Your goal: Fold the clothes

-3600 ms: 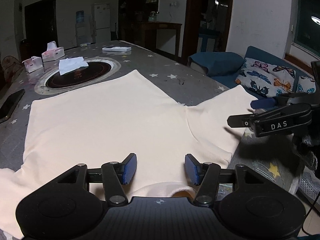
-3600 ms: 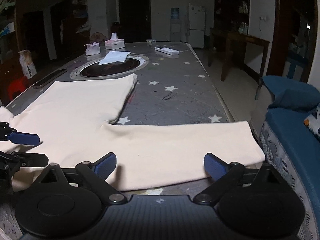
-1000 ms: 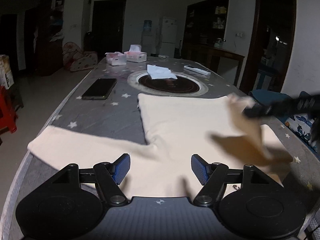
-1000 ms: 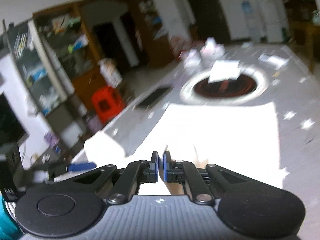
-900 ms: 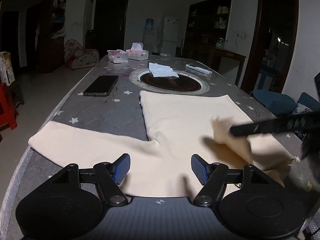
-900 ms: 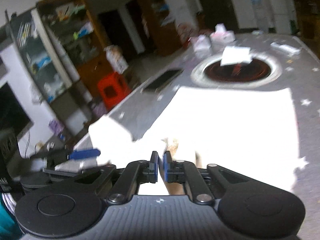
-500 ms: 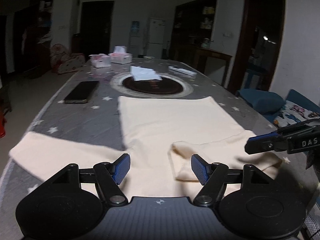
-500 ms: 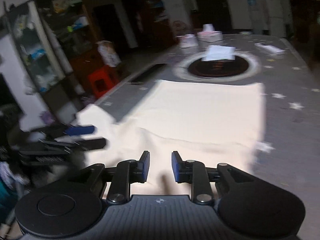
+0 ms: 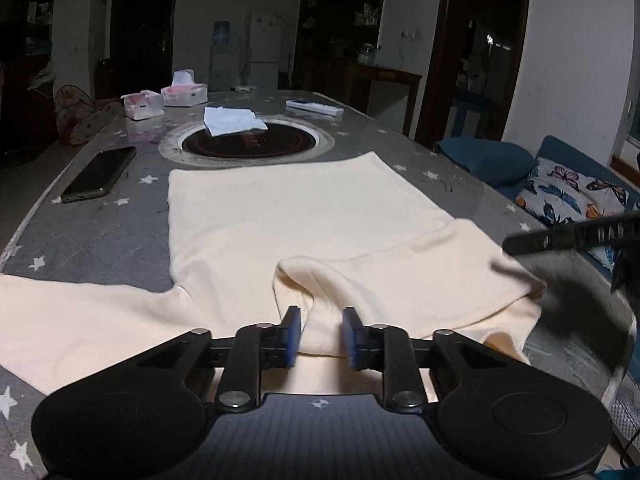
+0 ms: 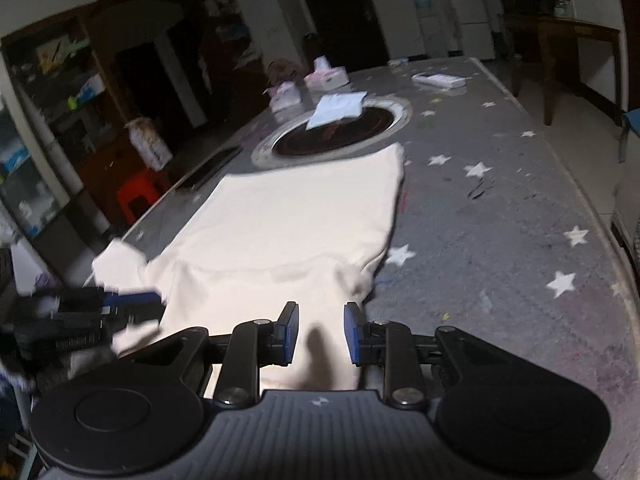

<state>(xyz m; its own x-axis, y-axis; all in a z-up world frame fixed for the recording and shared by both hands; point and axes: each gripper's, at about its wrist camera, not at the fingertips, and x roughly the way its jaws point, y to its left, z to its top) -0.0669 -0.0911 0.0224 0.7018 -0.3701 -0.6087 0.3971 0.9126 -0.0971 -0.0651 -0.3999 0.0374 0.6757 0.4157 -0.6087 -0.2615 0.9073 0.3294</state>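
A cream long-sleeved shirt (image 9: 280, 208) lies flat on the grey star-patterned table (image 9: 100, 232). One sleeve (image 9: 400, 268) is folded across the chest; the other sleeve (image 9: 72, 320) stretches out to the left. My left gripper (image 9: 321, 336) is low over the folded sleeve's end. Its jaws are closing, and a hump of that fabric fills the gap and touches both pads. My right gripper (image 10: 321, 334) stands slightly open above the shirt's (image 10: 304, 216) near right corner, with nothing pinched. Its finger (image 9: 572, 236) shows at the right in the left wrist view.
Beyond the shirt sit a round hotplate (image 9: 248, 144) with a white tissue (image 9: 232, 120), two tissue boxes (image 9: 184, 94), a remote (image 9: 314, 107) and a dark phone (image 9: 100, 174). A blue sofa with a butterfly cushion (image 9: 572, 192) borders the table's right edge.
The right gripper carried the sleeve across the chest, let it go and drew back to the right. The left gripper moved over the sleeve's end and its jaws narrowed onto the fabric.
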